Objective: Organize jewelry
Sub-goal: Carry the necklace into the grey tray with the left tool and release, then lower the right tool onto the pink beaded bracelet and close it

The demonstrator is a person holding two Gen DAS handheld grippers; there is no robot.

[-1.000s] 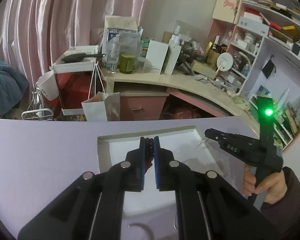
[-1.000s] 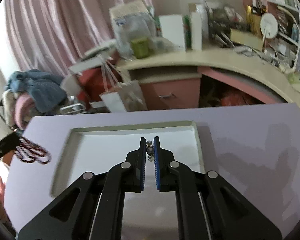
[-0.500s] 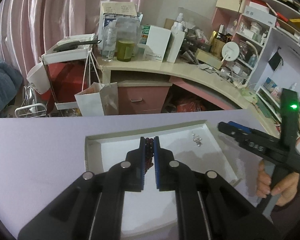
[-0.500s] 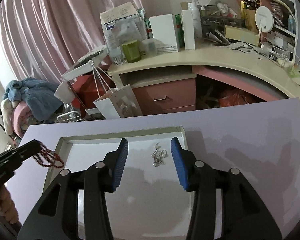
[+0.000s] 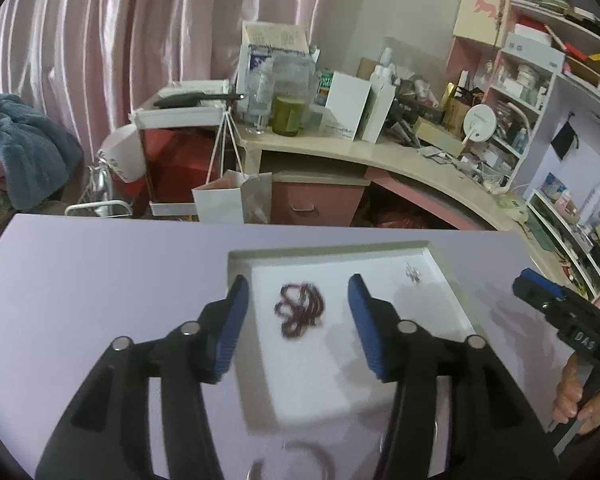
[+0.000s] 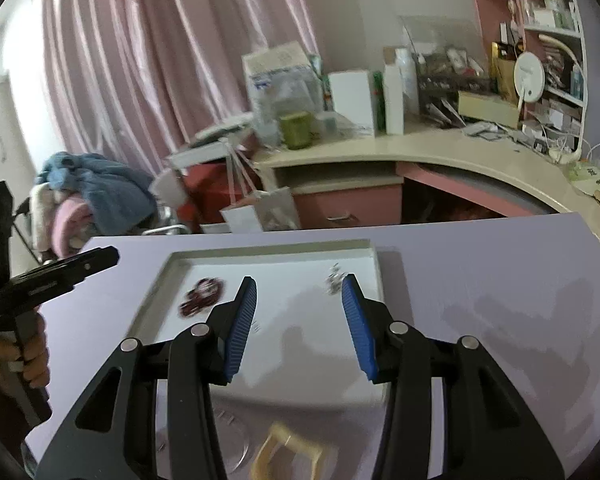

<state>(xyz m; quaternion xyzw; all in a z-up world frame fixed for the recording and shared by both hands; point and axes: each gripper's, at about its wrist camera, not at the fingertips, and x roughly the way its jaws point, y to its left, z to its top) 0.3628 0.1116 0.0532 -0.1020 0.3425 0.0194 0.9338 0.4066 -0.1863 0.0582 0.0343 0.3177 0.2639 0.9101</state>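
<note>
A white tray (image 5: 452,292) lies on the lilac table. A dark red bead necklace (image 5: 300,310) lies coiled in the tray, also in the right wrist view (image 6: 202,295). Small silver pearl earrings (image 5: 413,273) lie near the tray's far right corner, also in the right wrist view (image 6: 334,278). My left gripper (image 5: 298,322) is open and empty just above the necklace. My right gripper (image 6: 300,326) is open and empty over the tray, back from the earrings. The right gripper also shows at the right of the left wrist view (image 5: 540,292).
A thin ring-shaped piece (image 5: 300,460) lies on the table near the tray's front edge. A pale beige bangle (image 6: 288,454) and thin wire hoops (image 6: 240,456) lie in front of the tray. Beyond the table stand a cluttered desk (image 5: 380,156) and shelves (image 5: 540,60).
My left gripper opened and the red necklace dropped into the tray. My right gripper opened earlier, left the earrings in the tray and drew back.
</note>
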